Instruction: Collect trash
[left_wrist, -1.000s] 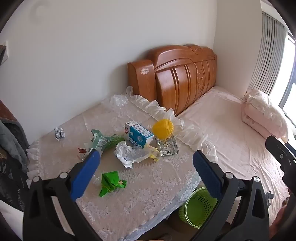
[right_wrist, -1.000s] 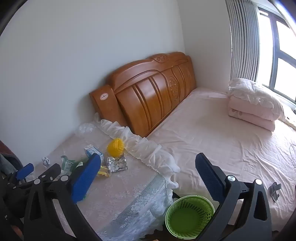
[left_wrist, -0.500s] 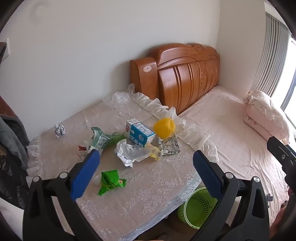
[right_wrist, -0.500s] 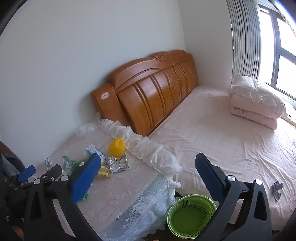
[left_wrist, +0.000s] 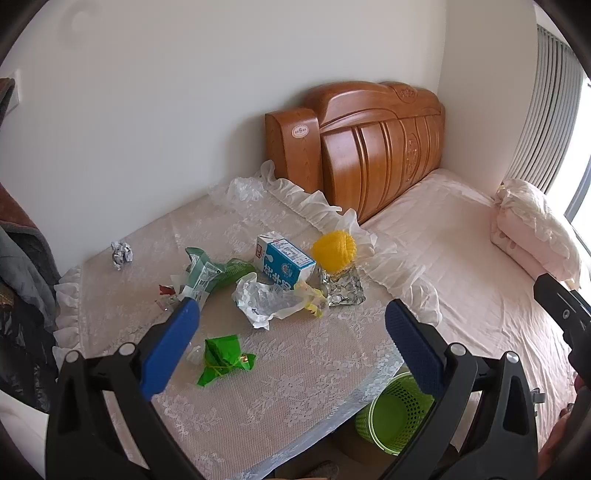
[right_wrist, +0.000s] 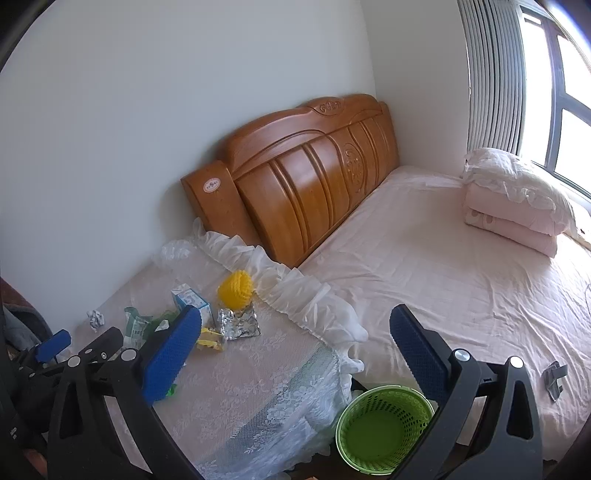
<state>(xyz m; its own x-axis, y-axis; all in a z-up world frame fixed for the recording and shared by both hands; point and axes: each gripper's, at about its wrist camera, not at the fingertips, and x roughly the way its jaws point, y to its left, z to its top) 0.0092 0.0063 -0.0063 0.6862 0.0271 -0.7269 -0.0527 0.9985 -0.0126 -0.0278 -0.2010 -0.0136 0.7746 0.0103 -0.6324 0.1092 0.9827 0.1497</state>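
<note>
Two grippers: left gripper (left_wrist: 288, 332) and right gripper (right_wrist: 295, 339), both with jaws wide apart and nothing between the blue pads.
Left gripper position: above the near part of the table (left_wrist: 303, 376), its pads framing the litter.
Right gripper position: over the table's corner nearest the bed (right_wrist: 424, 266), with the green basket (right_wrist: 384, 428) below between its fingers.
Trash cluster: blue milk carton (left_wrist: 284, 264), yellow ball (left_wrist: 334, 251), foil sheet (left_wrist: 343, 290) touching the ball's underside, white crumpled bag (left_wrist: 262, 301), green-and-white packet (left_wrist: 207, 277).
Apart from cluster: green wrapper (left_wrist: 223, 358) toward the near edge; small foil wad (left_wrist: 121, 254) near the far left edge.
Table edges: lace cloth hangs over the sides; a frilled border runs along the side facing the bed.
Basket: upright on the floor, just beside the table's corner, rim partly under the cloth overhang in the left view.
Open room: bare lace around the green wrapper.
</note>
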